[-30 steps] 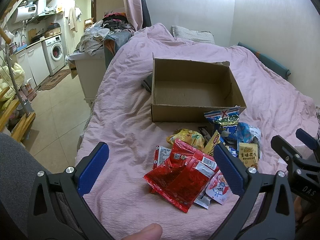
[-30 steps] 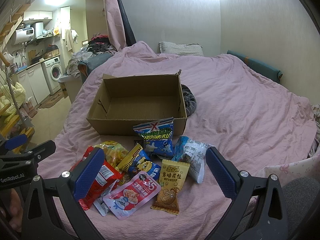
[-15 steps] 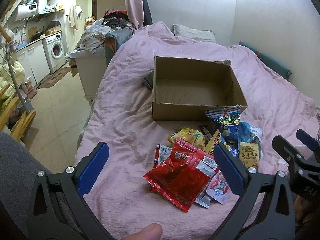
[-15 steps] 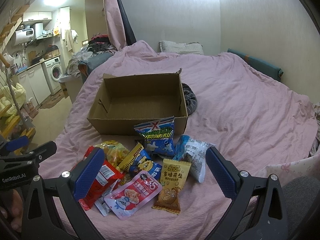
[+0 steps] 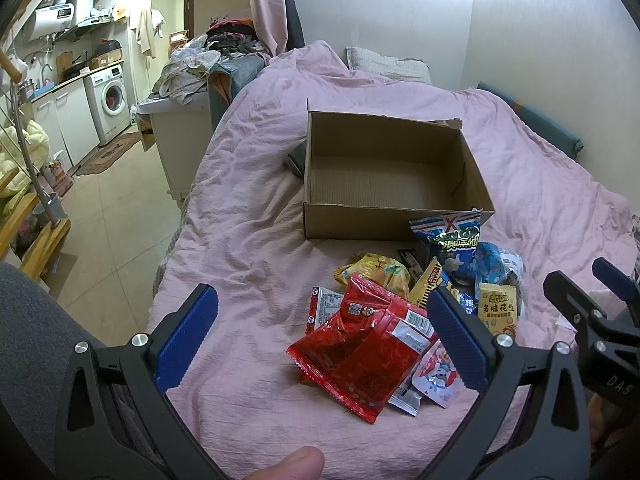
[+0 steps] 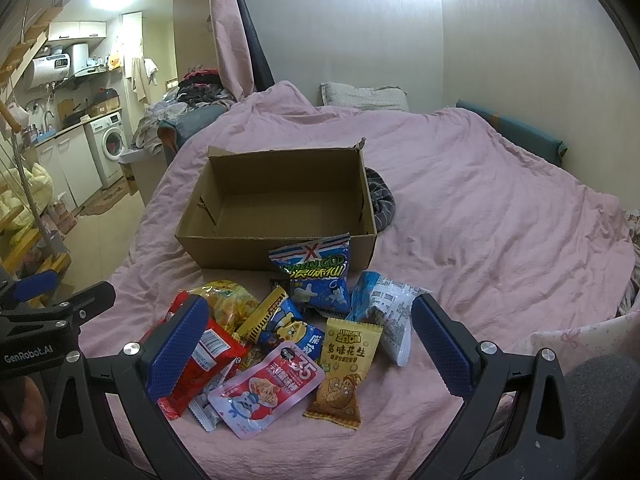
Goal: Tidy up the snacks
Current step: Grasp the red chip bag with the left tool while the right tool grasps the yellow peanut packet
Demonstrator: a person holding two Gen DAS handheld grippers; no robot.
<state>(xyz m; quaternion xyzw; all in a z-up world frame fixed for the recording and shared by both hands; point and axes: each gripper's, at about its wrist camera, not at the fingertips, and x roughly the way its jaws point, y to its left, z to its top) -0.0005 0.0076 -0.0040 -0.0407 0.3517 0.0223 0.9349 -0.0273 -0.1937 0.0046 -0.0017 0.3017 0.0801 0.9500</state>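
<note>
"35" on pink pouch (image 6: 266, 390); "GenRobot.AI" on left gripper (image 6: 28, 336)

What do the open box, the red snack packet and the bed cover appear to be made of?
Box: brown corrugated cardboard, matte; fine ribbing shows on its floor and one top corner is torn. Red snack packet: likely plastic or foil film, glossy, with crinkles that catch the light. Bed cover: pink woven fabric, matte and heavily wrinkled, probably cotton.

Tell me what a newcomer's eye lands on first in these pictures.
First, the bright heap of snack packets on the pink bedspread, with a big red packet at its left edge and a blue packet leaning against the box. Right behind stands the empty cardboard box. Both grippers, left gripper and right gripper, hover over the heap, jaws wide open.
</note>
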